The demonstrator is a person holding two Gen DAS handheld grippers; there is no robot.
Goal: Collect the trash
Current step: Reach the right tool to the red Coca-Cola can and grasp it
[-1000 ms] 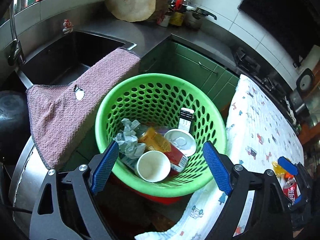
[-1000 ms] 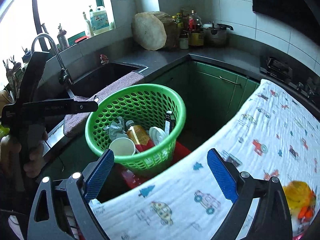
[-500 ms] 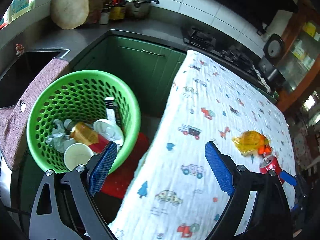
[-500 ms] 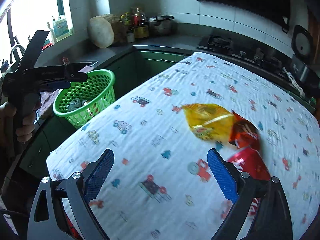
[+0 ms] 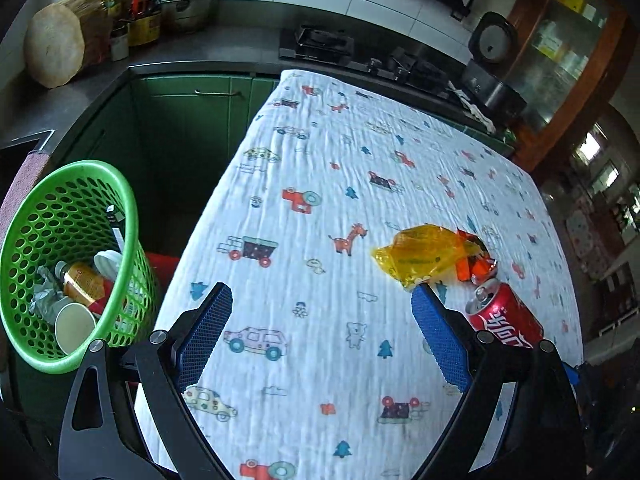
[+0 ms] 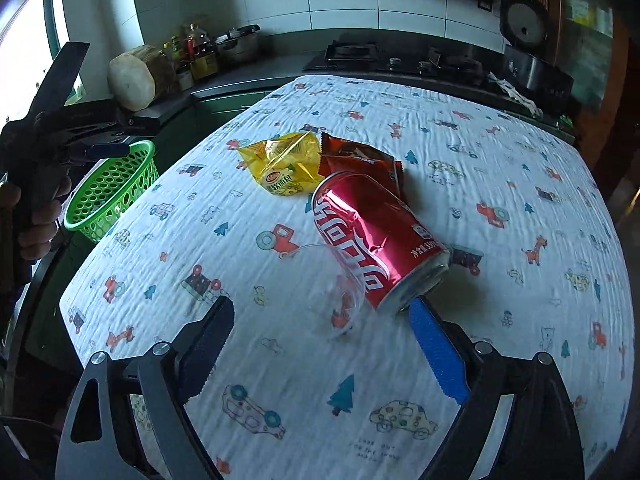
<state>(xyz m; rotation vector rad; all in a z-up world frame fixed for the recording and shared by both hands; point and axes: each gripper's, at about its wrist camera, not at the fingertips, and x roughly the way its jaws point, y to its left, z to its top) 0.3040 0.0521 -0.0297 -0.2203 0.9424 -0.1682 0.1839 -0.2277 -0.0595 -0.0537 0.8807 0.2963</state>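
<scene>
From the left wrist camera, the left gripper hangs over a table with a white cloth that has little cars and trees on it. Its two blue fingers stand wide apart and nothing is between them. A yellow snack bag lies on the cloth, past the right finger. A red soda can lies on its side just beside that bag, with its open top facing the bag. Off the left edge of the table stands a green basket full of holes. Inside it are a paper cup, a small bottle, a white lid and some crumpled paper. From the right wrist camera, the right gripper is low over the same cloth. Its jaws are wide but closing a little, and its pads press on nothing. A clear plastic cup lies on its side just ahead, between the finger tips. The red soda can touches that cup, and its bottom end is right by the tip of the right finger. Behind the can lie the yellow snack bag and a brown wrapper, side by side and touching. Far to the left, a hand holds the left gripper up near the green basket.
</scene>
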